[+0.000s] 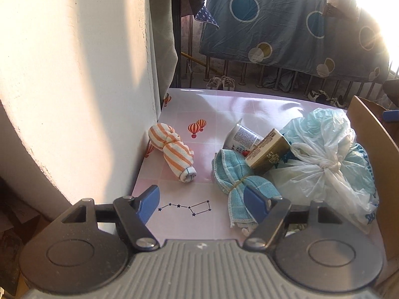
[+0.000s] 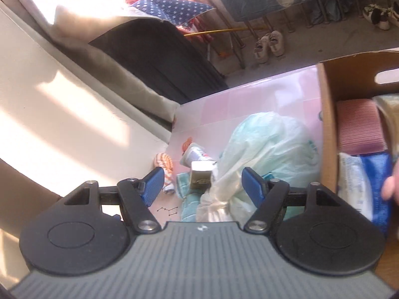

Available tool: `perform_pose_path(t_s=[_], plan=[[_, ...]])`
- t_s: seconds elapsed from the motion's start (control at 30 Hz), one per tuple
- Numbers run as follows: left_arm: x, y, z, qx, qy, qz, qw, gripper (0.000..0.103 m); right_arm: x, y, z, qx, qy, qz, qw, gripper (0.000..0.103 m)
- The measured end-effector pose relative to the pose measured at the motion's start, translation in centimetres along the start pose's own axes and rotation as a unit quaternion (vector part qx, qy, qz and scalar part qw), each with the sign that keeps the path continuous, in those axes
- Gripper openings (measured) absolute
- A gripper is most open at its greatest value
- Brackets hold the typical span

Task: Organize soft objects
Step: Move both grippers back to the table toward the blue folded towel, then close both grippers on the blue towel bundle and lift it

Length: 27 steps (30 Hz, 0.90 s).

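Both grippers, left [image 1: 203, 205] and right [image 2: 203, 184], spread and empty; teal cloth [image 1: 239, 174] looks light and limp, best pinched at its banded waist.

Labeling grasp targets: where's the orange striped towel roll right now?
In the left wrist view, the orange striped towel roll lies on the pink table, left side by the wall, left of the teal cloth bundle.
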<state>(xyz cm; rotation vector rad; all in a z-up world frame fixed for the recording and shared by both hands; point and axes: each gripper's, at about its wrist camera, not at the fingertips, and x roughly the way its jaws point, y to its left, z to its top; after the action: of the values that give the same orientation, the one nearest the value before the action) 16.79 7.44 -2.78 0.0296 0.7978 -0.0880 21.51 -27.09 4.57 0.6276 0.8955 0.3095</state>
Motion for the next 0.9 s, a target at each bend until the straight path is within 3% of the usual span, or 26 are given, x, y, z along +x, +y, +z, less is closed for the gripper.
perform_pose_path(t_s=[0.13, 0.33, 0.53, 0.73, 0.9], plan=[[1.3, 0.6, 0.3, -0.013, -0.005, 0.014, 0.9998, 0.072, 6.4, 4.0, 0.2, -0.030, 0.037, 0.027, 0.999, 0.060], [2.6, -0.1, -0.6, -0.018, 0.022, -0.031, 0.9991, 0.070, 12.7, 6.3, -1.6, -0.035, 0.099, 0.020, 0.994, 0.049], [5.2, -2.3, -1.4, 0.006, 0.074, -0.071, 0.9948, 0.063, 17.3, 5.2, -4.3, -0.037, 0.160, -0.046, 0.985, 0.041], [8.2, -3.5, -1.7, 0.007, 0.116, -0.080, 0.9901, 0.059, 20.4, 5.3, -4.6, -0.065, 0.171, -0.104, 0.978, 0.041], [9.9, -3.0, -1.7, -0.014, 0.142, -0.087, 0.9859, 0.046, 22.8, 5.6, -4.6, -0.084, 0.190, -0.132, 0.969, 0.041]])
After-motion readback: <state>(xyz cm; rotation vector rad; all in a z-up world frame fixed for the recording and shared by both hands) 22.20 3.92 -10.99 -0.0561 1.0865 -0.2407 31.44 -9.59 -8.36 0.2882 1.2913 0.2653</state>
